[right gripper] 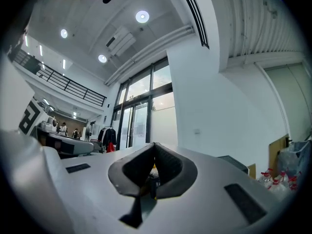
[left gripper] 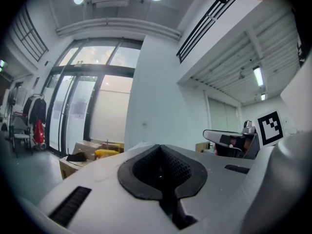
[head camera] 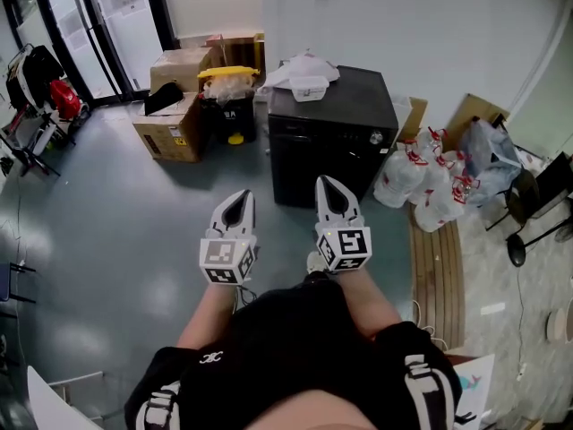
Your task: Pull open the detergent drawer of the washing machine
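Observation:
The washing machine (head camera: 333, 125) is a black box against the white wall, with a round knob (head camera: 377, 137) at its front top right. Its dark front shows no drawer that I can make out. White items (head camera: 304, 74) lie on its lid. Both grippers are held out level just short of its front. My left gripper (head camera: 240, 198) points at the floor left of the machine, shut and holding nothing. My right gripper (head camera: 326, 184) points at the machine's lower front, also shut with nothing in it. In the left gripper view the jaws (left gripper: 159, 147) meet. The right gripper view shows the same (right gripper: 154, 145).
Cardboard boxes (head camera: 175, 115) and a black bin with yellow contents (head camera: 231, 106) stand left of the machine. Bagged bottles (head camera: 428, 182) and a wooden board (head camera: 439, 267) lie to its right. Black chairs (head camera: 537, 204) are further right. Glass doors (left gripper: 78, 116) line the far left.

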Motion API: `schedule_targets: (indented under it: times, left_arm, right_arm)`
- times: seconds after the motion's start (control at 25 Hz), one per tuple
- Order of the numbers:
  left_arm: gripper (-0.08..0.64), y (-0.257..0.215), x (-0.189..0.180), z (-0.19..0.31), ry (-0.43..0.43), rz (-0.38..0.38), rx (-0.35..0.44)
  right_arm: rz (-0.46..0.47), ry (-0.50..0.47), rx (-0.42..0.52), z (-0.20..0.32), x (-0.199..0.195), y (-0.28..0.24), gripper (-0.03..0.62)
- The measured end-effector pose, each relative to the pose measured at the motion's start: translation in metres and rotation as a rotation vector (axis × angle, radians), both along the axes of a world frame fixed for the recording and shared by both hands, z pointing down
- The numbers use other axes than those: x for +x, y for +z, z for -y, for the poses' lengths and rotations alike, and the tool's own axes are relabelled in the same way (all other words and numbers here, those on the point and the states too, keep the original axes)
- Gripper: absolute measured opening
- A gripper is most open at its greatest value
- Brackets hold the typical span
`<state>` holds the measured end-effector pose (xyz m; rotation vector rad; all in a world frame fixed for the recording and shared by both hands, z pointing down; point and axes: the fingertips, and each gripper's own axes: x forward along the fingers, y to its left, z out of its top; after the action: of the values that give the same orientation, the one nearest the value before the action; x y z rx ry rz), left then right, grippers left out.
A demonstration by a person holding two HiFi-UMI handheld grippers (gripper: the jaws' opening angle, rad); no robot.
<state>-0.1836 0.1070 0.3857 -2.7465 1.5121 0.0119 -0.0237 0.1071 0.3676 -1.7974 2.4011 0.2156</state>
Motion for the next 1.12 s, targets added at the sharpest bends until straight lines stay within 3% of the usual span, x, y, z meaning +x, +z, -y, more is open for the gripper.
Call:
schedule_targets:
  times: [1.12]
  left_arm:
    - [-0.008, 0.023, 0.137, 0.281, -0.092, 0.050, -0.111]
  right_arm:
    - [0.059, -0.094, -0.105, 0.298, 0.132, 0.027, 0.002]
